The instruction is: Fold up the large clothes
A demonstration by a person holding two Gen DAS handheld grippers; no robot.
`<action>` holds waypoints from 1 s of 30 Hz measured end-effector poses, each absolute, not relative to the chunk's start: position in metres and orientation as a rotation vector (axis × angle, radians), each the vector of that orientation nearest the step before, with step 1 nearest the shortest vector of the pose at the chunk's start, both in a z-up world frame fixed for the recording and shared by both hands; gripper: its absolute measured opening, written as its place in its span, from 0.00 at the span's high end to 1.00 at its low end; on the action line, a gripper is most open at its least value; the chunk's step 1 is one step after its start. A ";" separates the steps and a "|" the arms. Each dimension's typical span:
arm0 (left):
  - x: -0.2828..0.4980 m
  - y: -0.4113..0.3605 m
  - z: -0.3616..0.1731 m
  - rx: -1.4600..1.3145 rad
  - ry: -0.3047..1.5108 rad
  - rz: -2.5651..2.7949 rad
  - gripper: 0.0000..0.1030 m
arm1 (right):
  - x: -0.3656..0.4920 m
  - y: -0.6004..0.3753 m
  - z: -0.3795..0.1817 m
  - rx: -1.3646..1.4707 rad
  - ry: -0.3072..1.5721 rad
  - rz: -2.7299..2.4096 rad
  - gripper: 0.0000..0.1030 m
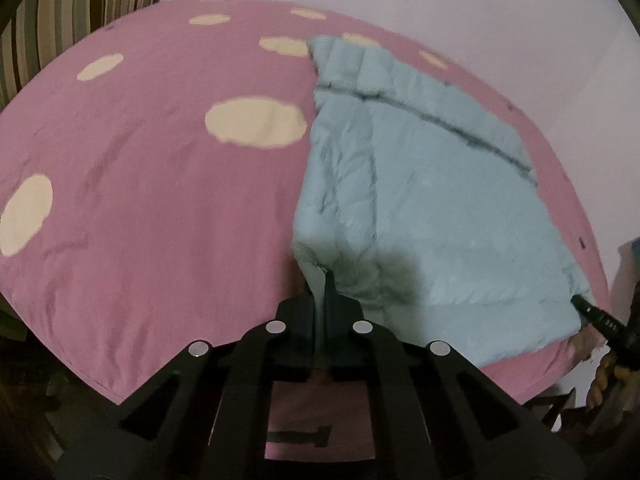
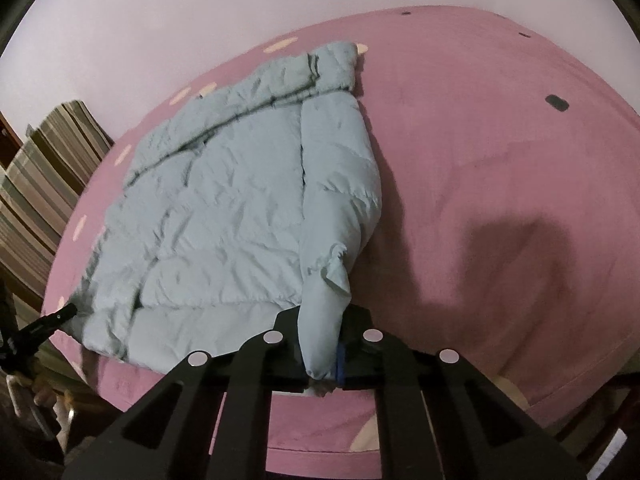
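Note:
A light blue puffer jacket lies flat on a pink bed sheet with cream spots, its sleeves folded onto the body. My left gripper is shut on the jacket's near left hem corner. In the right wrist view my right gripper is shut on the cuff of the jacket's right sleeve, at the near hem. The right gripper also shows at the right edge of the left wrist view, and the left gripper at the left edge of the right wrist view.
The bed runs to a pale wall behind. A striped cushion or curtain stands at the far left, and also shows in the right wrist view. The bed's front edge is right below both grippers.

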State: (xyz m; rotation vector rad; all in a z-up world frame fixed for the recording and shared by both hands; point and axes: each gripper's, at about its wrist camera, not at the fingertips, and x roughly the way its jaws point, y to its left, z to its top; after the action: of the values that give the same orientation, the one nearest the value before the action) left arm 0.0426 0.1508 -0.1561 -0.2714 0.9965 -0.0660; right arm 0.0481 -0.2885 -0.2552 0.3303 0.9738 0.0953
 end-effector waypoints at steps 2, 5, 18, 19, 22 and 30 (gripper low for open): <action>0.047 0.153 -0.145 -0.290 0.967 -0.072 0.97 | 0.052 -0.291 -0.247 0.356 0.956 0.112 0.92; 0.062 0.156 -0.132 -0.304 0.934 -0.076 0.97 | 0.061 -0.294 -0.237 0.390 0.935 0.138 0.93; 0.183 0.149 -0.147 -0.249 0.969 -0.021 0.98 | 0.176 -0.296 -0.242 0.484 0.945 0.155 0.93; 0.190 0.149 -0.151 -0.245 0.978 -0.015 0.98 | 0.189 -0.297 -0.249 0.501 0.961 0.149 0.93; 0.213 0.147 -0.169 -0.231 1.014 0.001 0.98 | 0.217 -0.299 -0.268 0.520 1.007 0.126 0.93; 0.237 0.145 -0.188 -0.221 1.047 -0.011 0.97 | 0.244 -0.294 -0.281 0.497 1.047 0.109 0.93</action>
State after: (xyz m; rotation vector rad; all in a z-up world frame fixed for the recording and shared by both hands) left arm 0.2372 0.1453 -0.1881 -0.2208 1.0469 -0.0106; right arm 0.2435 -0.2943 -0.2806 0.4970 1.0473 0.1086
